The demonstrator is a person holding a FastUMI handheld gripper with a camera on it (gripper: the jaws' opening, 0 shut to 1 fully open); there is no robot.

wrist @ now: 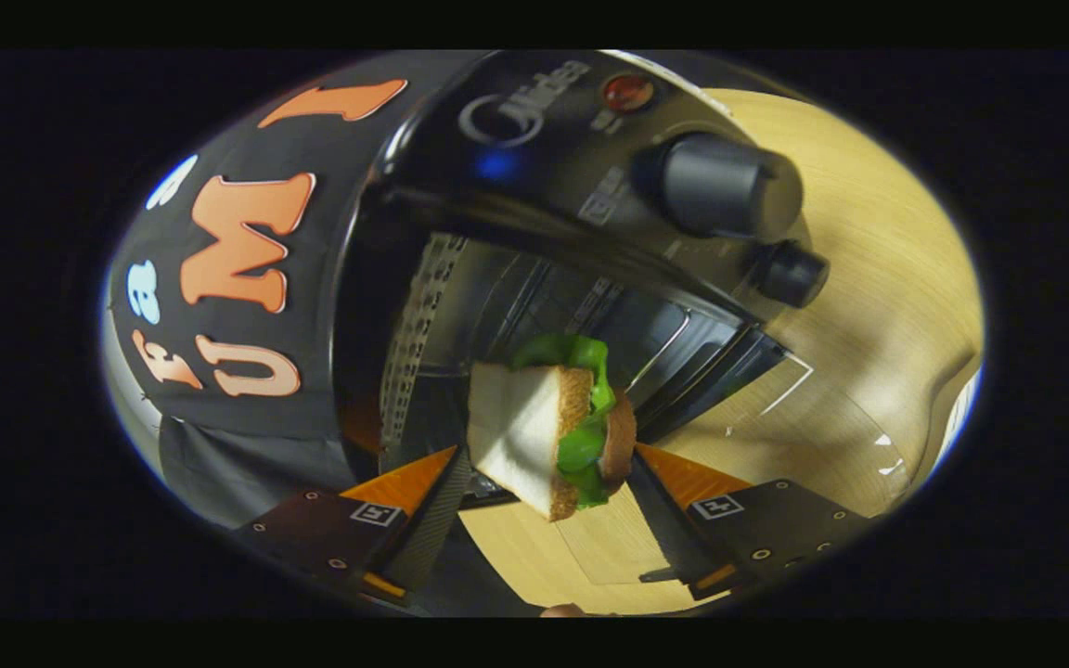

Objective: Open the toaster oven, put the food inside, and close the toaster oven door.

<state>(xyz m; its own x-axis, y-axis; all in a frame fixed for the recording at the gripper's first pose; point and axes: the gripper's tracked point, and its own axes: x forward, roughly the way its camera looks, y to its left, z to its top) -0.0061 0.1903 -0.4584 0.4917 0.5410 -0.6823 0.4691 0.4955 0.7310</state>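
Gripper view: your gripper point(548, 473) is rolled steeply, so the light wooden tabletop point(878, 306) runs up one side of the scene

Fingers: parted about the thickness of the food and pressed on its two bread faces, one finger point(432, 520) against the white slice, the other finger point(660, 520) against the brown crust side

Food: you carry a triangular sandwich of white bread with green lettuce leaves and a brownish filling point(544, 436), held between the fingers, clear of the table

Toaster oven: the black toaster oven with a shiny metal interior point(534, 278) stands just beyond the sandwich, its cavity open toward you and wire rack rails visible on the inner walls

Door: the clear glass oven door point(776, 427) is swung down, lying low over the tabletop next to the sandwich

Controls: a large dark round knob point(729, 186), a smaller dark knob point(790, 274) and a red indicator lamp point(628, 92) sit on the oven's front panel

Position: the sandwich hangs at the mouth of the cavity; whether it has crossed the threshold cannot be told
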